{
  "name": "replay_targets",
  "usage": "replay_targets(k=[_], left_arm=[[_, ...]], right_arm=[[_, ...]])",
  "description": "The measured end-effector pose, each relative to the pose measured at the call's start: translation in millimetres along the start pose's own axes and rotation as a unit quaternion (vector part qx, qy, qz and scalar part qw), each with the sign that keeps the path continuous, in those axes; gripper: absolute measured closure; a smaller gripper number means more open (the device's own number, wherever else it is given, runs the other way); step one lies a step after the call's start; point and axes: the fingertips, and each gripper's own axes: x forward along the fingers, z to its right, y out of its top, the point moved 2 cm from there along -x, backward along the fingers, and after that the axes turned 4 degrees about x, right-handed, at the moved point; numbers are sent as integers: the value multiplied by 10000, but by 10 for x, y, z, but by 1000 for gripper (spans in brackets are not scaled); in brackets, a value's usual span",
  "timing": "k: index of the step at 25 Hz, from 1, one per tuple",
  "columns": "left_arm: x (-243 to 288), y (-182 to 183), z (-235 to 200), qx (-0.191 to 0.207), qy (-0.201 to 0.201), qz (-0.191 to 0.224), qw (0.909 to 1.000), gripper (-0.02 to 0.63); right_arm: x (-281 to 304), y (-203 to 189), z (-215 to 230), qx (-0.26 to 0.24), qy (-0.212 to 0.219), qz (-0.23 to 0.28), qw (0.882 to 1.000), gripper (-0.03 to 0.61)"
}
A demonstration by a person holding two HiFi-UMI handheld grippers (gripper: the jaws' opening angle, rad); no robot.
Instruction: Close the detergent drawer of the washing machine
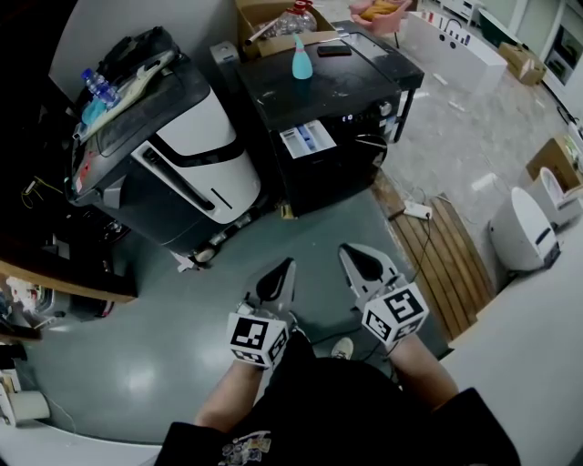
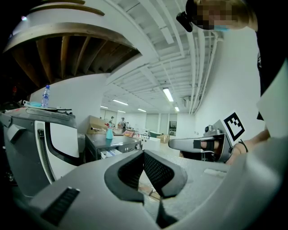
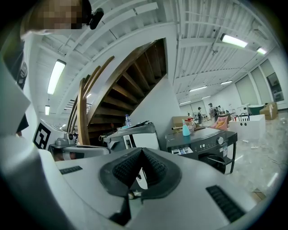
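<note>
A black washing machine [image 1: 319, 100] stands ahead, its detergent drawer [image 1: 308, 139] pulled out at the front left, showing blue and white compartments. The same drawer [image 3: 183, 150] shows small in the right gripper view and, as the drawer [image 2: 108, 153], in the left gripper view. My left gripper [image 1: 287, 266] and right gripper [image 1: 347, 250] hover side by side over the grey floor, well short of the machine. Both are shut with nothing between the jaws. A turquoise bottle [image 1: 301, 59] stands on the machine's top.
A white and black appliance [image 1: 173, 155] with a water bottle [image 1: 98, 86] on it stands left of the machine. A cardboard box [image 1: 273, 23] sits behind. Wooden slats [image 1: 446, 264] and a power strip [image 1: 417, 210] lie at right. A white round unit [image 1: 521, 232] stands far right.
</note>
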Motion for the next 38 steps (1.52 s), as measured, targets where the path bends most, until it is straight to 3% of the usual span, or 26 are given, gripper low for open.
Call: replay_targets(k=[17,38], left_arm=[[232,-4,-802,-71,78,-73,9999,611],[573,76,-1774,42,-211,29,9998,611]], right_arm=[[810,-4,77,152,8,-82,9998,580],[1798,25,79,219,-188,-64,9996,578]])
